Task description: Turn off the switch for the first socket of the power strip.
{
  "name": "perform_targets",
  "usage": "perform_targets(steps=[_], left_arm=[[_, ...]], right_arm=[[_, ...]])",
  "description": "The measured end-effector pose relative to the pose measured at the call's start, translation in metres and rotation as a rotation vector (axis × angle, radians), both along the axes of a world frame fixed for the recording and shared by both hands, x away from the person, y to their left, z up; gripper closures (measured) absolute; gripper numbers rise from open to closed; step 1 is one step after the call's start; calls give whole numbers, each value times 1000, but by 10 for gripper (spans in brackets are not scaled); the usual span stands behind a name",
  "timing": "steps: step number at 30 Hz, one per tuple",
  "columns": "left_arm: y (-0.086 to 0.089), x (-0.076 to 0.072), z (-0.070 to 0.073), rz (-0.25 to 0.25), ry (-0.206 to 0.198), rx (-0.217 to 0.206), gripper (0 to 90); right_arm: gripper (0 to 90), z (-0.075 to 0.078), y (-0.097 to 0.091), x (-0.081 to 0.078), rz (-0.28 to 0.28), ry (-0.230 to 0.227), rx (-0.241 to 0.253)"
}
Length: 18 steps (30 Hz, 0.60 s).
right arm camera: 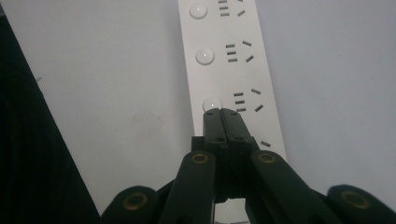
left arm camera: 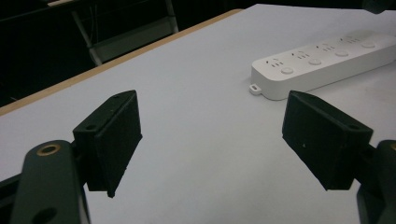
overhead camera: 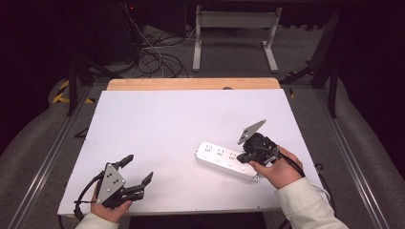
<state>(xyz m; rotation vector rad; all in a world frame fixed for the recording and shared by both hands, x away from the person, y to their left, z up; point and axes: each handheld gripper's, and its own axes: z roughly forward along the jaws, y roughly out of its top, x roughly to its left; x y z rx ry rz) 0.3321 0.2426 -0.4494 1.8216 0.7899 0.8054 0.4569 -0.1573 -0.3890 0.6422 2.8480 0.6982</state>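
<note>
No brand or writing I can read anywhere; the power strip (overhead camera: 226,160) is plain white w/ round buttons and slot groups only.

Left to right: my left gripper (overhead camera: 137,173) sits near the front-left corner of the white table (overhead camera: 167,124), jaws spread wide, nothing btwn them. In the left gripper view the two black pads (left arm camera: 114,140) stand well apart over bare tabletop, w/ the strip's end (left arm camera: 322,65) further off, a small tab sticking out of that end.

The strip lies flat, right of centre, angled a bit, front-right part of the table. My right gripper (overhead camera: 248,156) is over the strip's right half, held by my right hand (overhead camera: 277,171) in a cream sleeve (overhead camera: 305,205). In the right gripper view its jaws are pressed together, tips (right arm camera: 226,114) right at a round button (right arm camera: 211,102) on the strip; can't tell if they're touching it or just above.

Around: wood edge (overhead camera: 191,84) along the table's far side, cables (overhead camera: 157,57) on the floor beyond, white frame legs (overhead camera: 234,38) behind. Nothing lies btwn the grippers and the strip.
</note>
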Motion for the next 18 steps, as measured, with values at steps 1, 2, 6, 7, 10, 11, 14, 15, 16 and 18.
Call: perform_targets(steps=[1, 2, 6, 7, 10, 11, 14, 15, 16, 18], left_arm=[[0, 0, 0, 0, 1, 0, 200], [0, 0, 0, -1, 1, 0, 200], [0, 0, 0, 0, 0, -1, 200], [0, 0, 0, 0, 0, -1, 200], [-1, 0, 0, 1, 0, 0, 200], [-1, 0, 0, 1, 0, -1, 200], [0, 0, 0, 1, 1, -2, 200], [0, 0, 0, 1, 3, -2, 200], [0, 0, 0, 0, 2, -3, 200], [0, 0, 0, 2, -2, -5, 200]], right_arm=[[900, 2, 0, -2, -1, -7, 7], [900, 3, -1, -2, -1, -6, 10], [900, 5, -3, -3, -8, -15, 18], [900, 6, -4, -3, -8, -20, 19], [900, 8, -3, -5, -6, -27, 25], [900, 9, -3, -6, -5, -34, 30], [900, 12, -2, -9, 6, -60, 45], [900, 14, -1, -10, 13, -66, 49], [900, 15, 0, -11, 19, -73, 52], [754, 18, 1, -13, 18, -98, 68]])
